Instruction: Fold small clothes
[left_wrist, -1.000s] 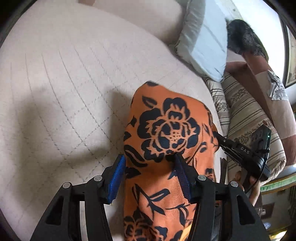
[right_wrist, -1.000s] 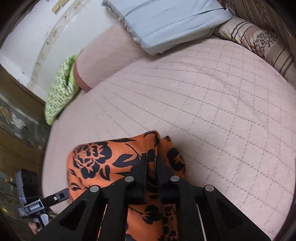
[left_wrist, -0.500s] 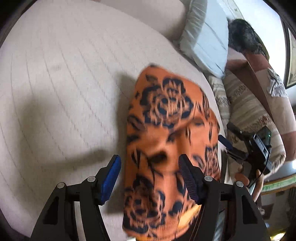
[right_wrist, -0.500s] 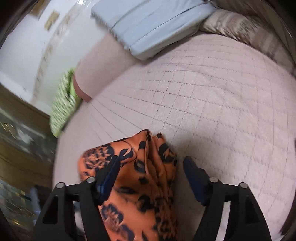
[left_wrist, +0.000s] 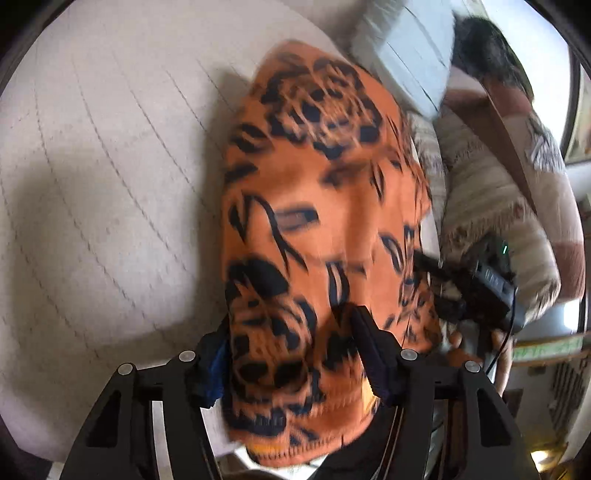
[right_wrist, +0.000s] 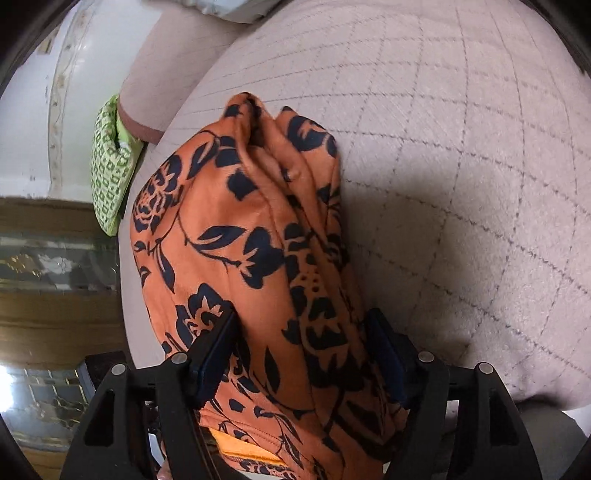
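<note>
An orange garment with black flowers (left_wrist: 314, 192) lies folded in a long bundle on the quilted beige bed (left_wrist: 110, 166). My left gripper (left_wrist: 291, 325) straddles its near end; the jaws are closing, with cloth between them that hides part of the left pad. This view is blurred. In the right wrist view the same garment (right_wrist: 229, 221) runs away from me, its folded edges bunched at the far tip. My right gripper (right_wrist: 301, 317) straddles it too, jaws closing, both pads beside the cloth. The right gripper (left_wrist: 487, 284) also shows in the left wrist view, at the garment's right edge.
A light blue pillow (left_wrist: 413, 51) and striped cushions (left_wrist: 480, 192) lie past the garment. A green patterned cloth (right_wrist: 110, 166) hangs off the bed's far left edge. The bed (right_wrist: 461, 147) stretches bare to the right, and its edge drops off at the left.
My right gripper let go of the garment's fold and opened wide. Both grippers came down closer to the bundle, which now fills more of each view.
</note>
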